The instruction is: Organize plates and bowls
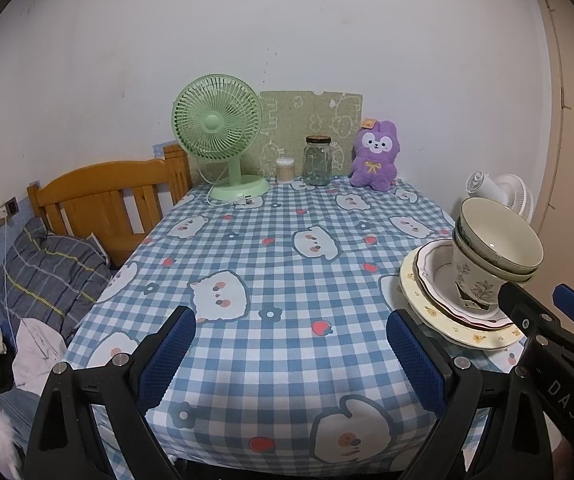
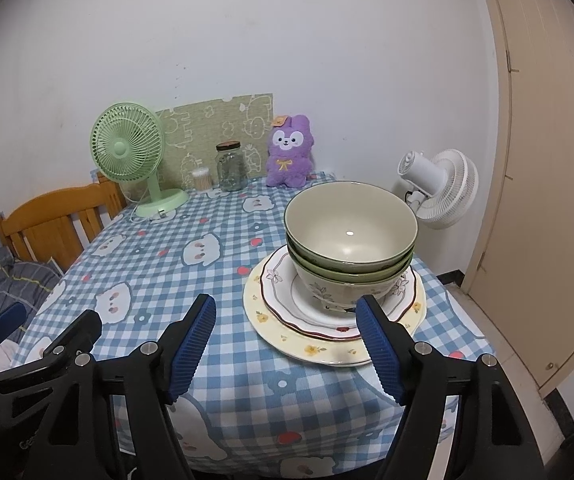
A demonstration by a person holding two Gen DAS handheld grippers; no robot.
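1. The dishes stand as one stack near the right edge of the table (image 2: pixel 223 368): bowls (image 2: pixel 351 236) nested one inside another, resting on the upper plate (image 2: pixel 283 300), which lies on the wider lower plate (image 2: pixel 311 350). Judged purpose: widest at the bottom gives a stable base and small footprint.
2. The top bowl is empty.
3. Right gripper (image 2: pixel 287 340): released, jaws spread, nothing between them; its right finger is in front of the plate rims.
4. Left gripper (image 1: pixel 291 350): released, jaws spread over bare cloth, well left of the stack.
5. At the back wall, a lidded glass jar (image 2: pixel 231 168) holds unidentifiable contents; a small tub (image 2: pixel 201 179) holds cotton swabs.
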